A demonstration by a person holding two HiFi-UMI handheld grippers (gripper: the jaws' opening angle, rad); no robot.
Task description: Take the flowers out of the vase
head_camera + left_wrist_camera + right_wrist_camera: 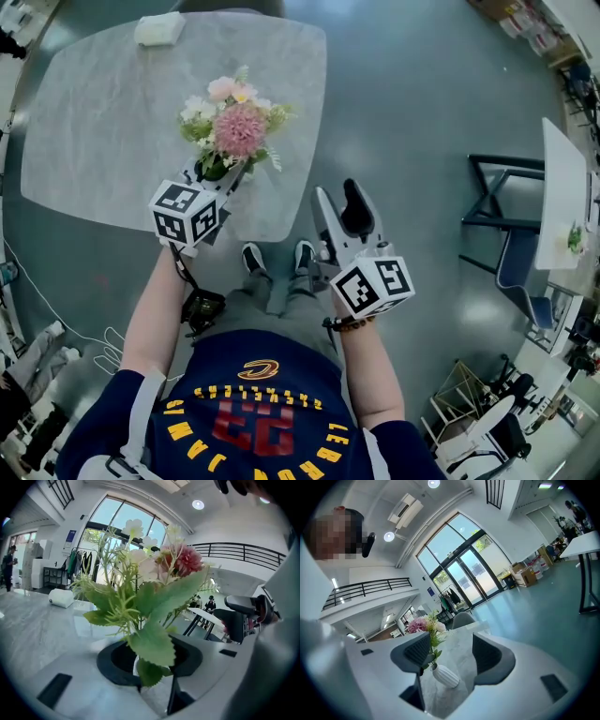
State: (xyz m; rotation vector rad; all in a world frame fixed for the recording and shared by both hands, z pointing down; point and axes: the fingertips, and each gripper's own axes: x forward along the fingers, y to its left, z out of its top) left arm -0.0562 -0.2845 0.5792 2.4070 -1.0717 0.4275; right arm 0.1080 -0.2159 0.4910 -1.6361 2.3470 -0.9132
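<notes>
A bunch of pink and white artificial flowers (234,122) with green leaves stands in a small white ribbed vase (445,676) near the front edge of the grey marbled table (94,122). My left gripper (217,178) reaches in under the blooms. In the left gripper view its black pads (112,665) close round the vase (136,666), with leaves of the flowers (159,573) hanging over the grip. My right gripper (336,211) hovers open off the table's front right corner. In the right gripper view it (450,656) frames the vase and flowers (423,624) from a distance and holds nothing.
A white packet (159,28) lies at the table's far edge. The person's shoes (277,258) stand just below the table's front edge. A dark-framed chair (511,234) and a white side table (562,197) stand on the grey floor at right.
</notes>
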